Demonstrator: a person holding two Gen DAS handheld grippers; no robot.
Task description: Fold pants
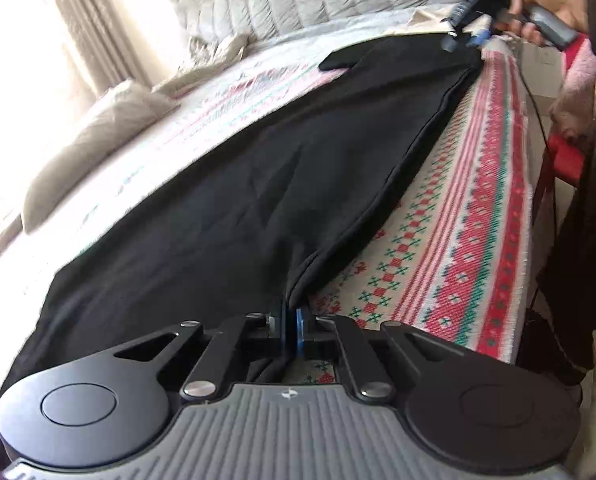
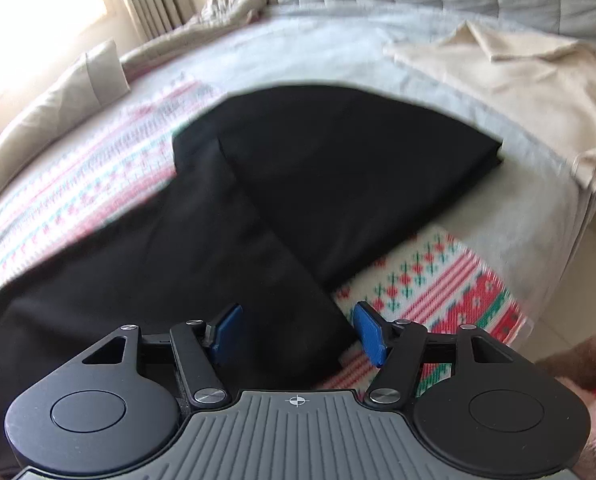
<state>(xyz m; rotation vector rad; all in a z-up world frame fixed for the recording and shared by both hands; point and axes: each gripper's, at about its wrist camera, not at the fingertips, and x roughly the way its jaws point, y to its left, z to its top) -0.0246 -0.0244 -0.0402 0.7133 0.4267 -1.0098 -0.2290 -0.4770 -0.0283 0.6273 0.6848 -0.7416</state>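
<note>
The black pants (image 1: 225,200) lie stretched along the near side of the bed (image 1: 490,168), on a red, green and white patterned blanket (image 1: 458,240), one leg laid over the other so the garment makes a long dark strip. At one end the left gripper (image 1: 291,312) is pinched tight on the edge of the cloth: the fabric gathers into a fold right between its blue pads, and the jaws are all but closed on it. At the far end of the strip, in the left wrist view, the right gripper (image 1: 464,34) hangs just over the pants, held in a hand (image 1: 554,12). In its own view the right gripper (image 2: 298,330) stands with its blue pads well apart, the corner of the black cloth lying between and below them; they do not press on it, so that end looks free.

The lengthwise fold seems done and the step in hand looks like the start of the crosswise fold, with only one end secured. The next move, as I judge it, calls for the right gripper to close on its corner through both layers, then for one end to be lifted and carried over to meet the other, keeping the edges lined up and the cloth taut enough not to drag or bunch. A cream garment (image 2: 518,80) lies near the pants' far side and should stay out of the fold
</note>
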